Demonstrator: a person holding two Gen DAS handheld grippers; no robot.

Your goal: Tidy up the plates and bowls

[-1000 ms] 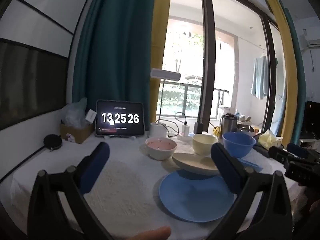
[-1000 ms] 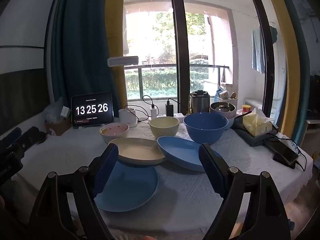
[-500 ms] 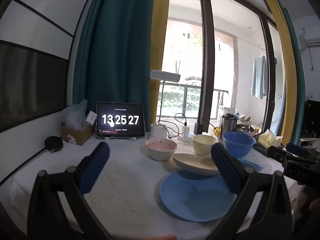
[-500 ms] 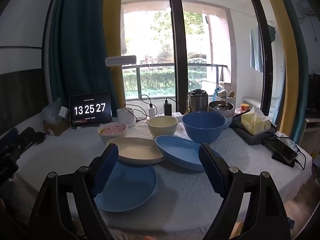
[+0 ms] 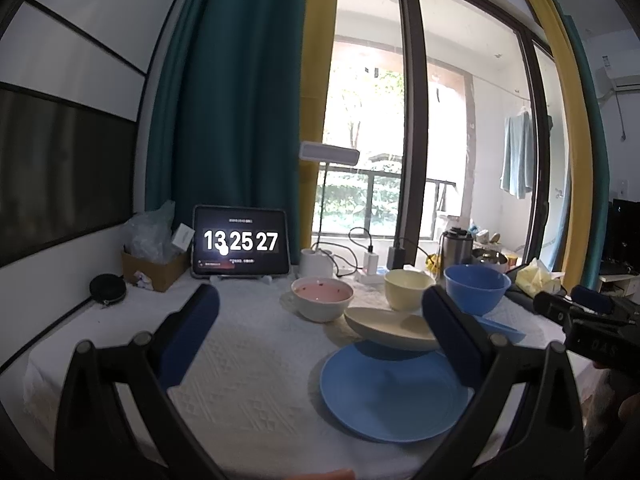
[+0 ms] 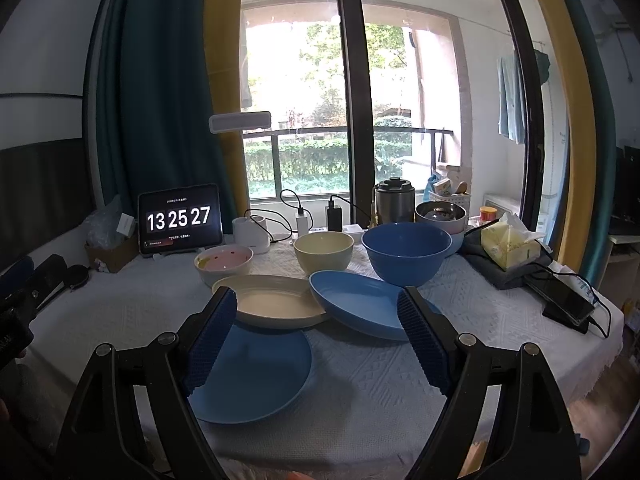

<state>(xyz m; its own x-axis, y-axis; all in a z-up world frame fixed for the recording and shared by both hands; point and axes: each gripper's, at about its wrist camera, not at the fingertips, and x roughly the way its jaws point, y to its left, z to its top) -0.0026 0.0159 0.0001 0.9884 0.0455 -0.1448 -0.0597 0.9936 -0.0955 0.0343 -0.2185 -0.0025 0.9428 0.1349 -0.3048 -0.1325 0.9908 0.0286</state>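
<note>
Plates and bowls are seen spread on a white-clothed table [image 6: 360, 380]. Both the left gripper [image 5: 320, 336] and right gripper [image 6: 316, 332] are held spread and empty above it. A blue plate [image 6: 256, 376] lies nearest, overlapped by a cream dish [image 6: 272, 300]; a blue bowl [image 6: 406, 250] stands behind.

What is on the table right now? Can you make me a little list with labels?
plates: flat blue plate, cream oval dish, blue oval dish
bowls: pink bowl, cream bowl, big blue bowl
clock: tablet reads 13 25 27
left gripper: open, holding nothing
right gripper: open, holding nothing
</note>
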